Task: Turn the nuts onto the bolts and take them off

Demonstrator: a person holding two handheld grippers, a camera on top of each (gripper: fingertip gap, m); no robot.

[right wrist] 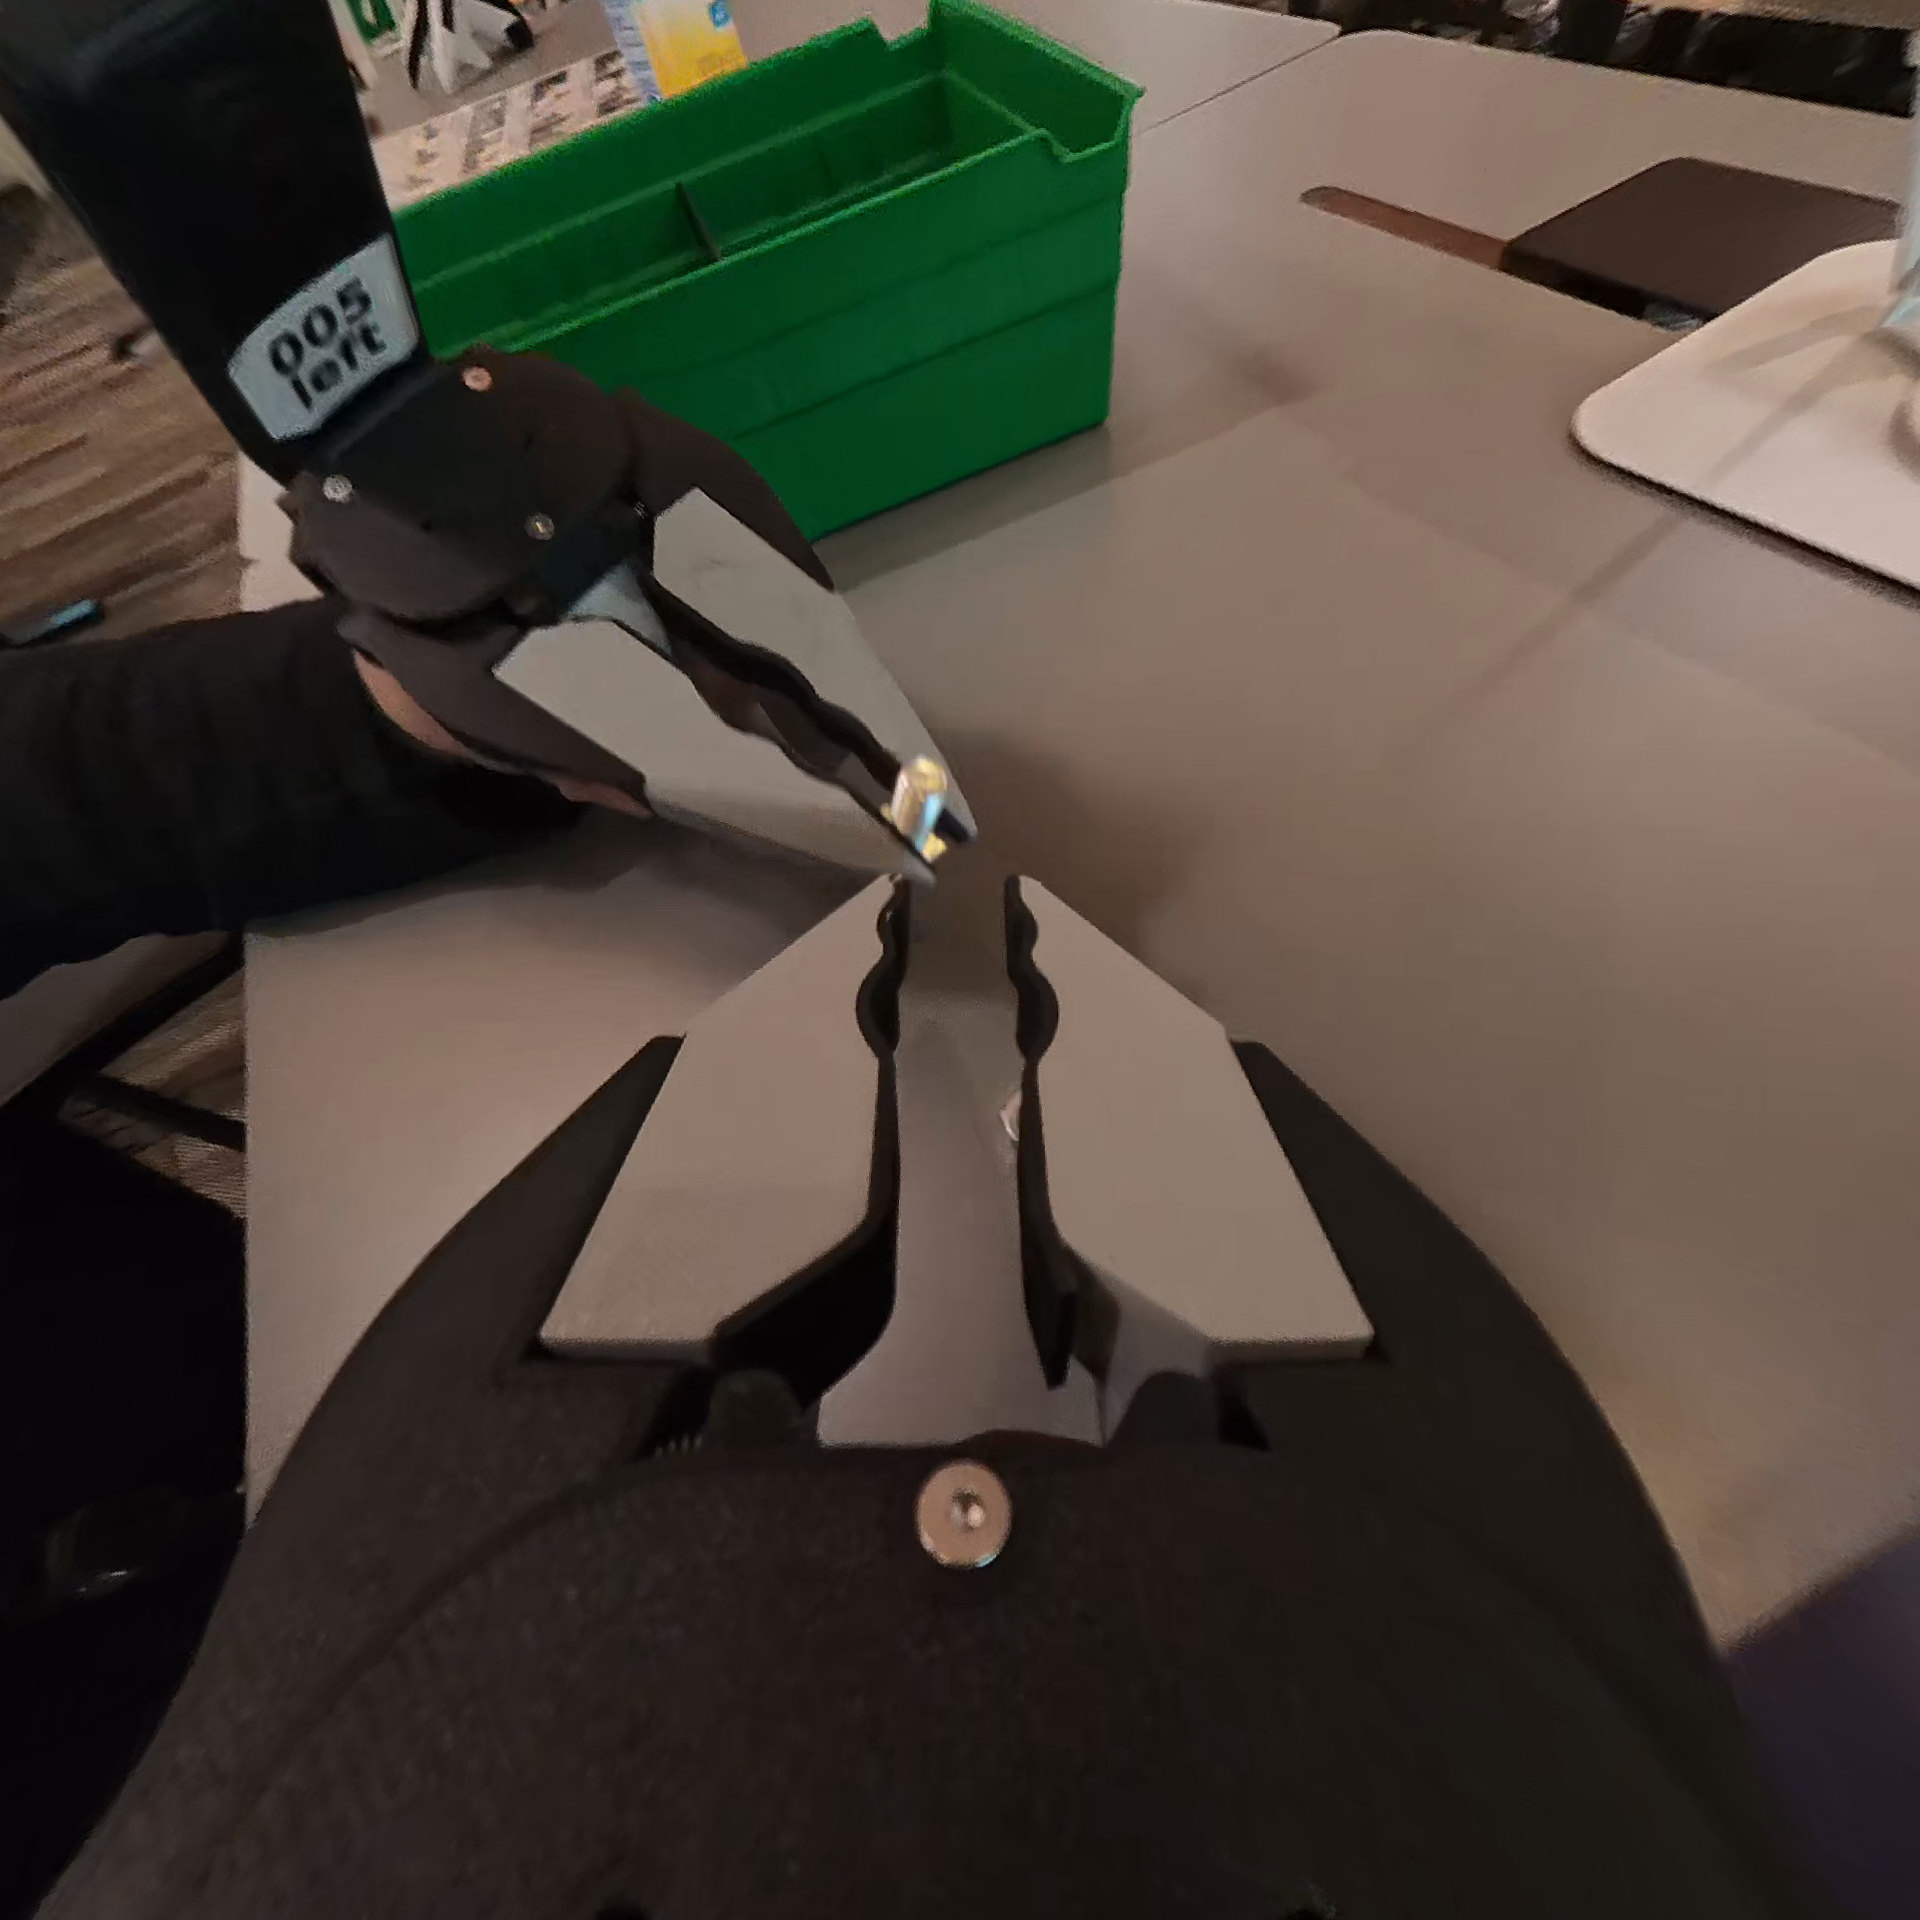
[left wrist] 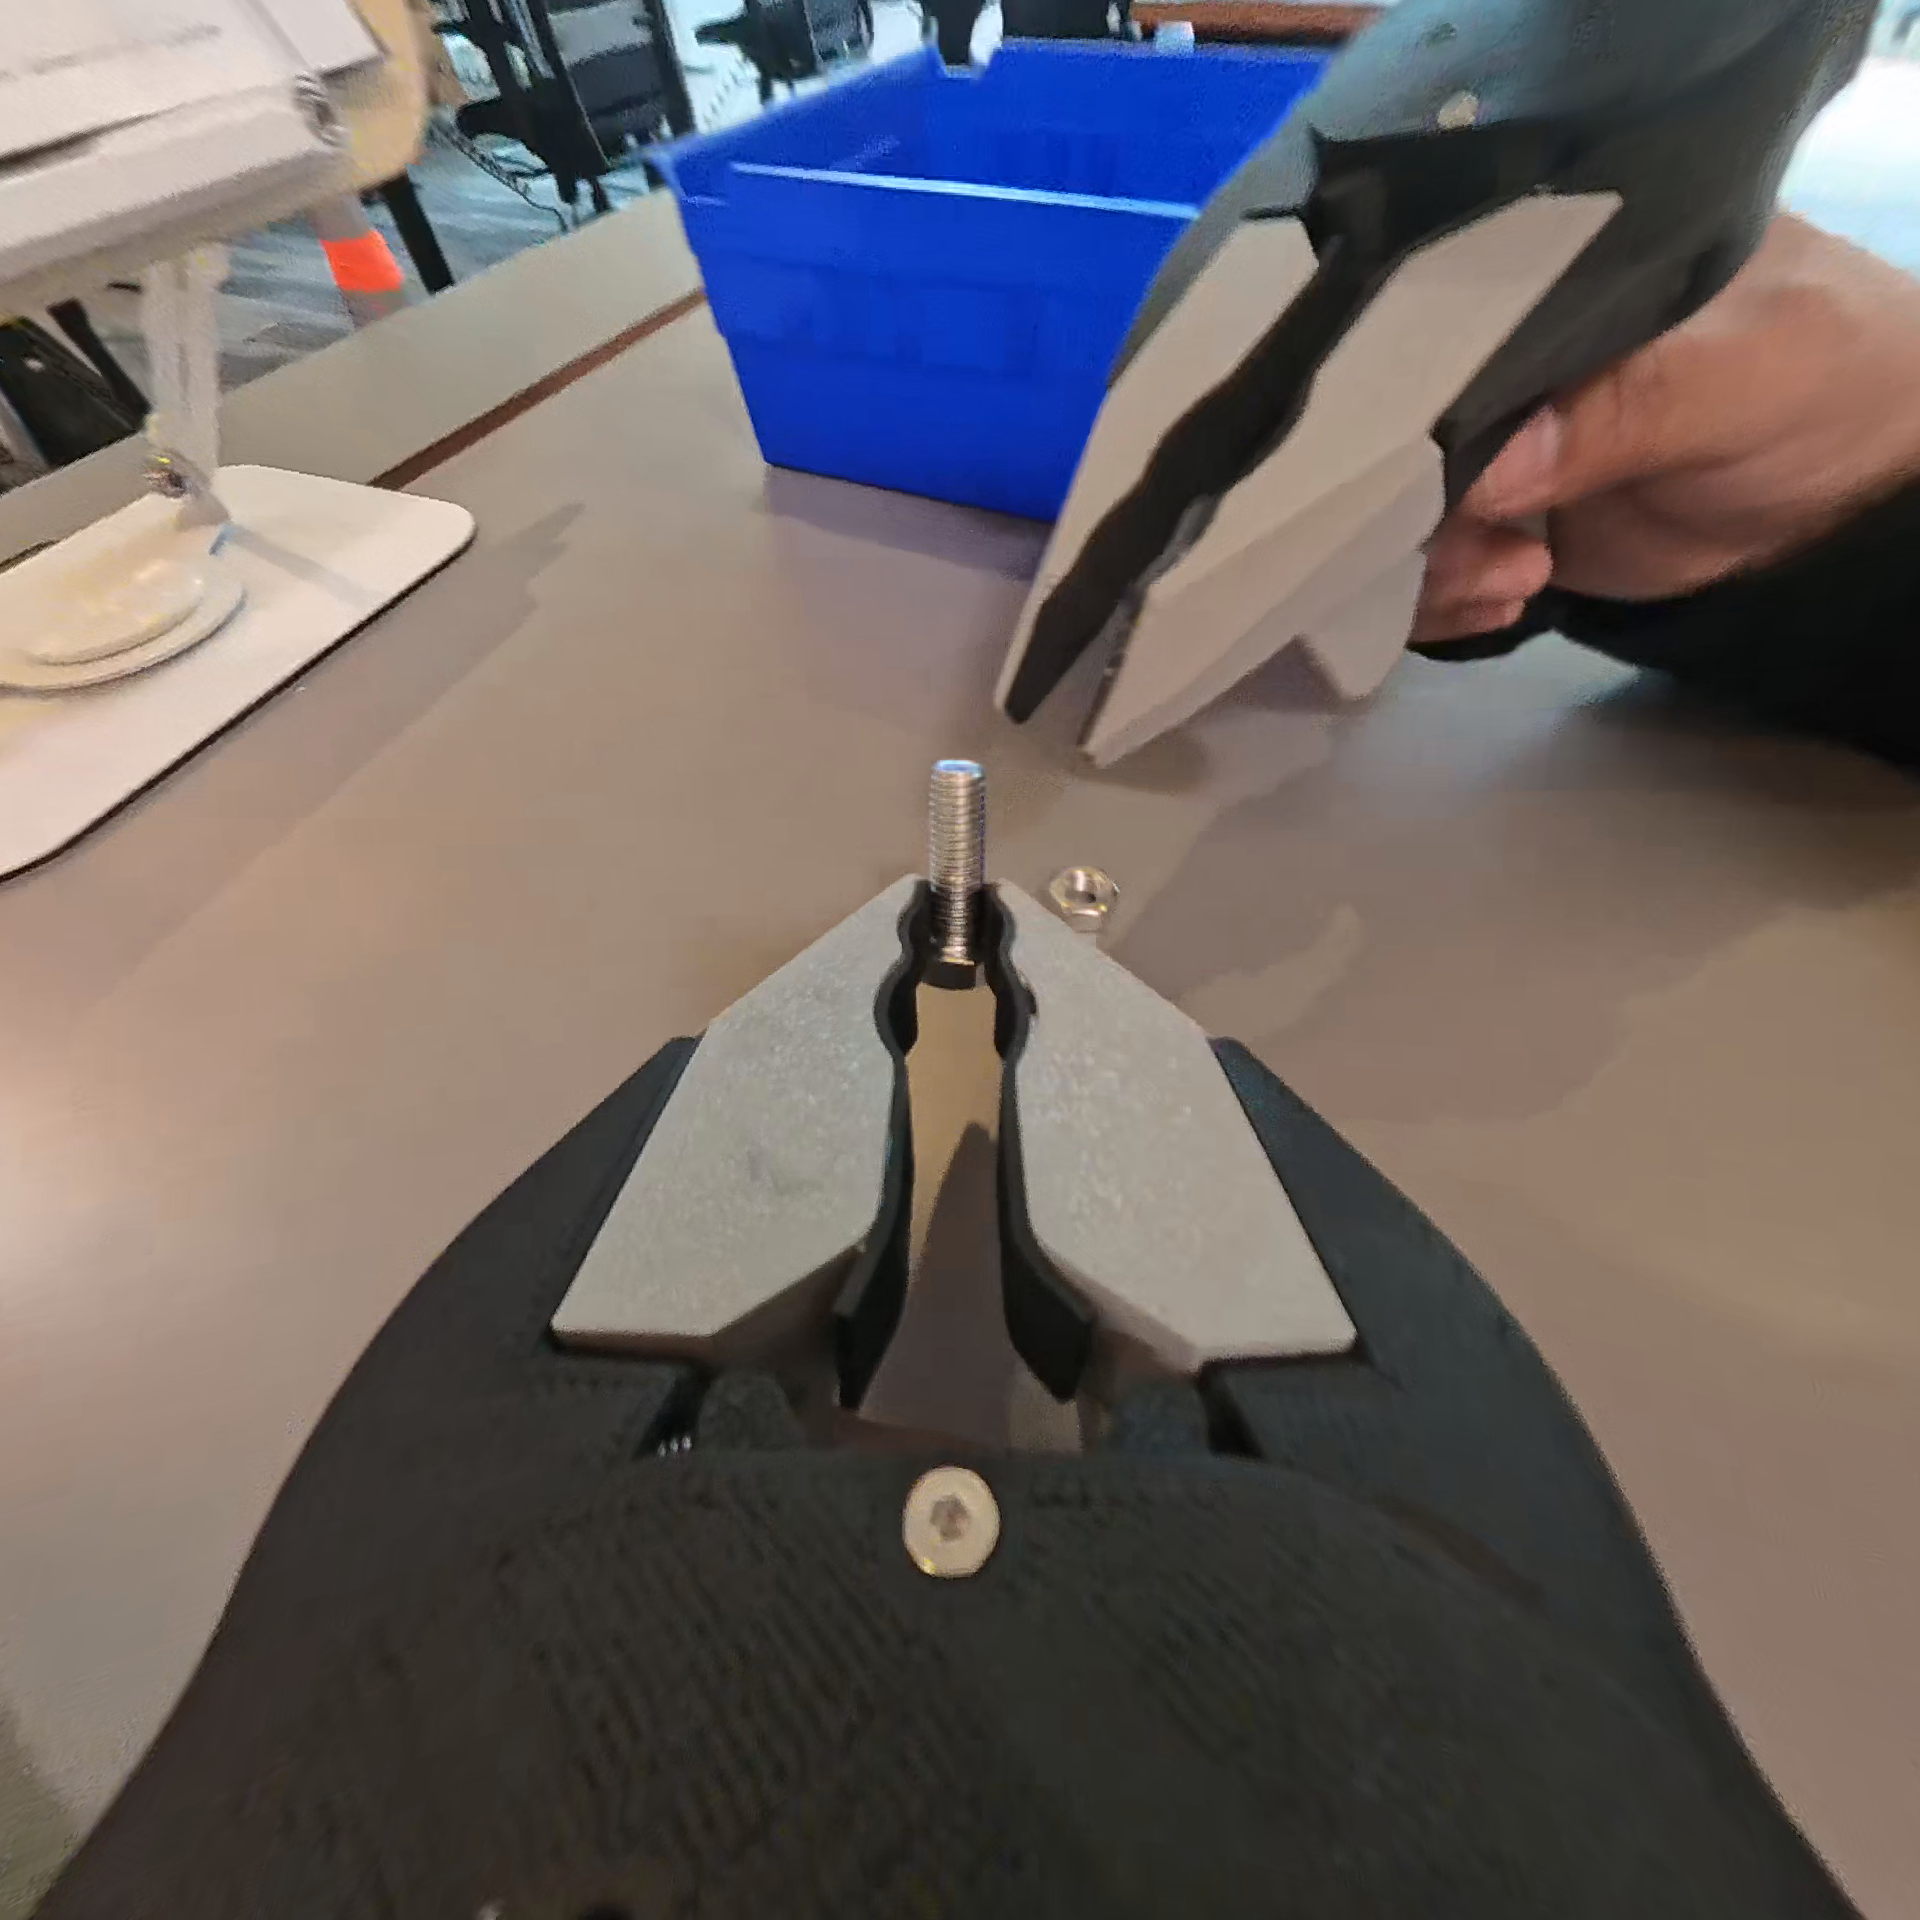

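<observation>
Bolt (left wrist: 956, 873) stands upright, thread up, pinched at its head end in the tips of the left hand-held gripper (left wrist: 954, 914). Nut (left wrist: 1083, 896) lies on the desk (left wrist: 520, 935) just right of those tips. Right hand-held gripper (right wrist: 954, 894) hovers nearby, narrowly parted and empty. Blue bin (left wrist: 935, 312) sits beyond; green bin (right wrist: 831, 312) sits behind the left gripper.

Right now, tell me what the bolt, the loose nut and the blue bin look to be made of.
Bolt: bright silvery metal, probably steel; its cut threads glint along the shank.
Nut: the same shiny metal by its look, with crisp hex faces that catch the light.
Blue bin: moulded plastic, it seems; even saturated colour, smooth semi-gloss walls, a formed rim.
</observation>
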